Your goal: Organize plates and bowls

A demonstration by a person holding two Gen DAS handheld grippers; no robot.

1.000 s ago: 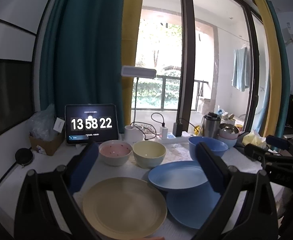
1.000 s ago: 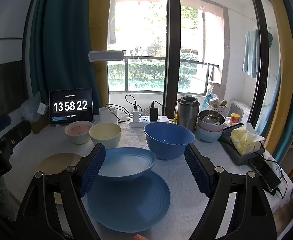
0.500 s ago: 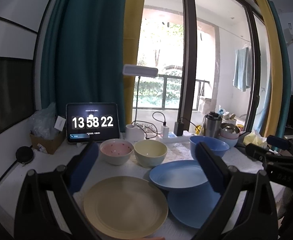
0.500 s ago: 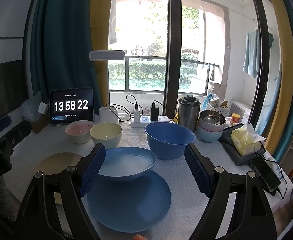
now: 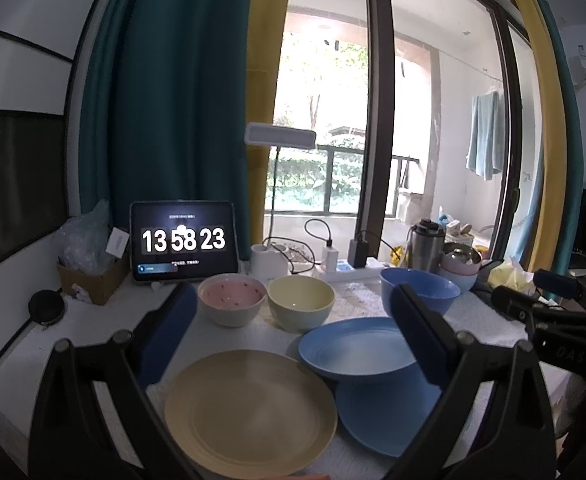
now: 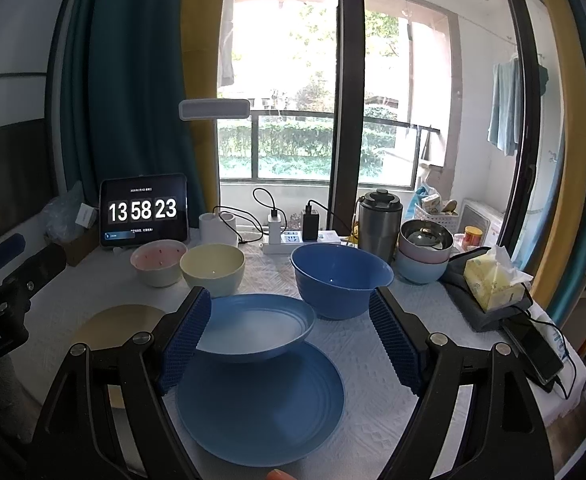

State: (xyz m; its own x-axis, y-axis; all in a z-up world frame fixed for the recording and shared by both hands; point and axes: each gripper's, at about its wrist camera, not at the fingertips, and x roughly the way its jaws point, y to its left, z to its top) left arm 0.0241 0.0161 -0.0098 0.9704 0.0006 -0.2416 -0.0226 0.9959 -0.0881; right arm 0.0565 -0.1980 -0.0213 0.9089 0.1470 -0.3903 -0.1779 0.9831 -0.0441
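Note:
A yellow plate point(image 5: 249, 412) lies at the table's front, below my open, empty left gripper point(image 5: 293, 332). A shallow blue dish point(image 6: 253, 326) rests partly on a flat blue plate point(image 6: 261, 404); my right gripper point(image 6: 289, 336) is open and empty above them. Behind stand a pink bowl point(image 6: 157, 260), a yellow bowl point(image 6: 213, 268) and a large blue bowl point(image 6: 341, 276). The same dishes show in the left wrist view: blue dish point(image 5: 353, 348), blue plate point(image 5: 385, 416), pink bowl point(image 5: 231, 300), yellow bowl point(image 5: 301, 302).
A tablet clock point(image 6: 143, 210), a lamp base point(image 6: 219, 226) and a power strip point(image 6: 301, 238) line the back. A steel flask point(image 6: 379, 224), stacked bowls point(image 6: 423, 256), a tissue box point(image 6: 493, 284) and a phone point(image 6: 533, 346) stand at the right. A cardboard box point(image 5: 93, 276) is at the left.
Both grippers stay open and nearly still. The left wrist view has drifted slightly. The clock changed from 13:58:22 to 13:58:23.

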